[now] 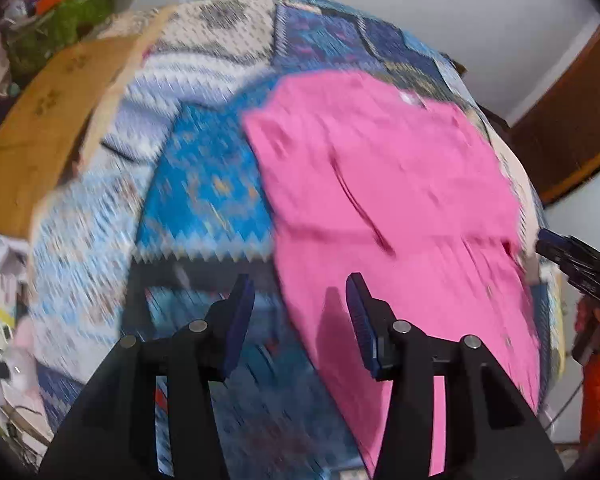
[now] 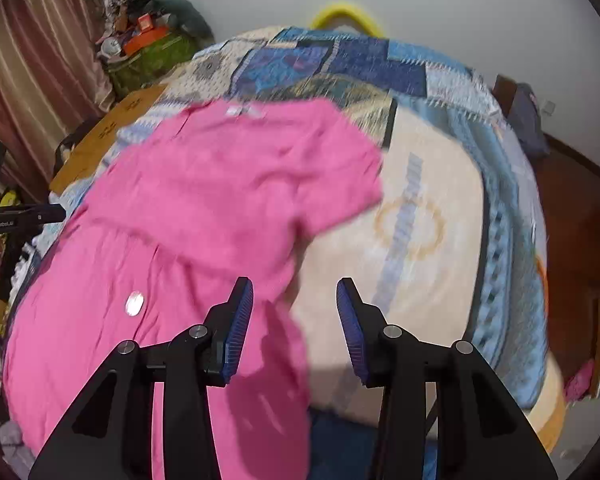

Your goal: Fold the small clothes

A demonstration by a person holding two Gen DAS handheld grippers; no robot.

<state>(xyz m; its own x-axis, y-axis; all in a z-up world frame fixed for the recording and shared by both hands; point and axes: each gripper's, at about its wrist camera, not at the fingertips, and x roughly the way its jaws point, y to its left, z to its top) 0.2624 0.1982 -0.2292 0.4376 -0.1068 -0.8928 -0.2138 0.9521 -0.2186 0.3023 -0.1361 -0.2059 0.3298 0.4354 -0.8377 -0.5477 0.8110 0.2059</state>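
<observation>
A small pink dress [image 1: 380, 208] lies spread flat on a patterned quilt [image 1: 204, 200], collar at the far end. My left gripper [image 1: 300, 296] is open and empty, above the dress's left lower edge. In the right wrist view the dress [image 2: 188, 216] fills the left half, with a short sleeve reaching right. My right gripper [image 2: 295, 300] is open and empty, above the dress's right side near the waist. The right gripper also shows at the right edge of the left wrist view [image 1: 572, 256]. The left gripper shows at the left edge of the right wrist view [image 2: 20, 216].
The quilt [image 2: 440, 184] covers a bed. A cardboard sheet [image 1: 40, 128] lies on the bed's left side. A green bag of clutter [image 2: 148, 52] and a curtain [image 2: 32, 64] stand at the far left. A brown door [image 1: 572, 120] is at the right. A yellow hoop [image 2: 344, 12] sits behind the bed.
</observation>
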